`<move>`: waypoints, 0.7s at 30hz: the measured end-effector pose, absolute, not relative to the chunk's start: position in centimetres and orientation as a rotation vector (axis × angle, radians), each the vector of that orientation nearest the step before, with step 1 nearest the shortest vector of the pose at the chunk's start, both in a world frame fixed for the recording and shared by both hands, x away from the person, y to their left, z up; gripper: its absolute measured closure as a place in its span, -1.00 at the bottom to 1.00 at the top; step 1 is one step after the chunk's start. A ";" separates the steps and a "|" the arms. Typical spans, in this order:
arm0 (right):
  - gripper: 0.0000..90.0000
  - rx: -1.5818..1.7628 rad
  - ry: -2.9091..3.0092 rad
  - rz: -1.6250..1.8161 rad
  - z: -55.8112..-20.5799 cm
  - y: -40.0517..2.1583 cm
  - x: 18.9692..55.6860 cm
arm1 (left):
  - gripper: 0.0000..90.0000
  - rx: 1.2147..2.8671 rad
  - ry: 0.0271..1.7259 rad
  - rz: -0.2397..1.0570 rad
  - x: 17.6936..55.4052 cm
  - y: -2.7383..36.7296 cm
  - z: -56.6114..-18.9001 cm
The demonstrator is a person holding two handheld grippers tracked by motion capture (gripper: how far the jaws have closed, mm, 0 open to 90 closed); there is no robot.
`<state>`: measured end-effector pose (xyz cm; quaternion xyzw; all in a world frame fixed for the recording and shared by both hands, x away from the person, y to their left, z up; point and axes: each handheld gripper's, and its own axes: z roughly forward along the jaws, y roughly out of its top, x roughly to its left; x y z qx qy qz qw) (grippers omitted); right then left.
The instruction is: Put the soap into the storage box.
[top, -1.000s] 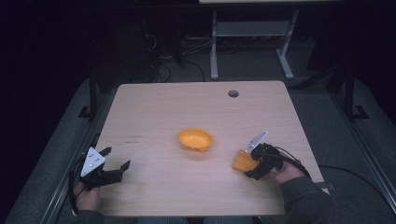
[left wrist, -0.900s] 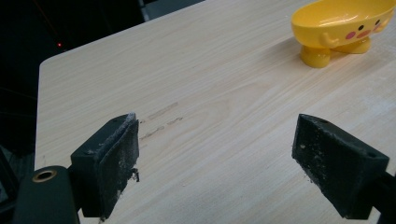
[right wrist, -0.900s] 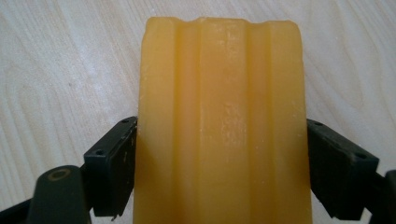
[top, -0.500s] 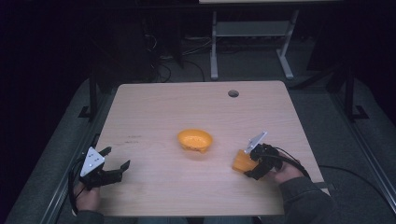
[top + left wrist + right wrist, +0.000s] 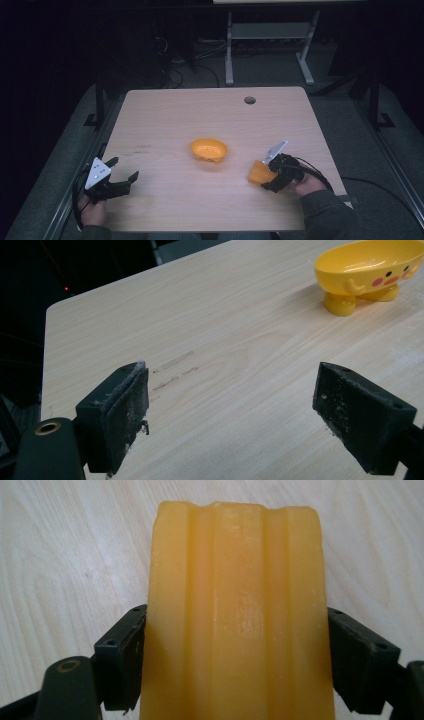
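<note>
An orange ridged soap bar [image 5: 257, 173] sits low over the wooden table [image 5: 200, 110] at the front right, with my right gripper [image 5: 266, 178] shut on it. In the right gripper view the soap bar [image 5: 235, 590] stands between both black jaws of the right gripper [image 5: 235, 662], pressed against each pad. A yellow footed soap dish [image 5: 208, 150] with a cartoon face stands upright mid-table, to the left of the bar and apart from it. My left gripper [image 5: 124, 169] hovers at the front left, open with nothing in it. From the left gripper [image 5: 230, 405] the soap dish [image 5: 370, 270] lies ahead at upper right.
A round cable hole [image 5: 249, 100] pierces the table near its far edge. Faint scuff marks [image 5: 172, 362] lie just ahead of the left jaws. A white desk frame [image 5: 270, 35] and cables stand on the dark floor behind the table.
</note>
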<state>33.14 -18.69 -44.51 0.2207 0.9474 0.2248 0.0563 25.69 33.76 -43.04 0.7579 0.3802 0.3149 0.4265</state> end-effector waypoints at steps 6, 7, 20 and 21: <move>-0.55 0.663 2.873 0.707 -44.0 -18.5 33.2 | -0.69 1.890 0.952 0.786 25.7 33.8 -43.0; -0.55 0.663 2.873 0.707 -44.0 -18.5 33.2 | -0.69 1.890 0.952 0.786 25.7 33.8 -43.0; -0.55 0.628 2.875 0.741 -42.8 -17.5 34.1 | -0.69 1.884 0.957 0.783 25.7 33.8 -43.0; -0.55 0.624 2.878 0.751 -42.6 -17.3 34.3 | -0.69 1.885 0.957 0.782 25.7 33.8 -43.0</move>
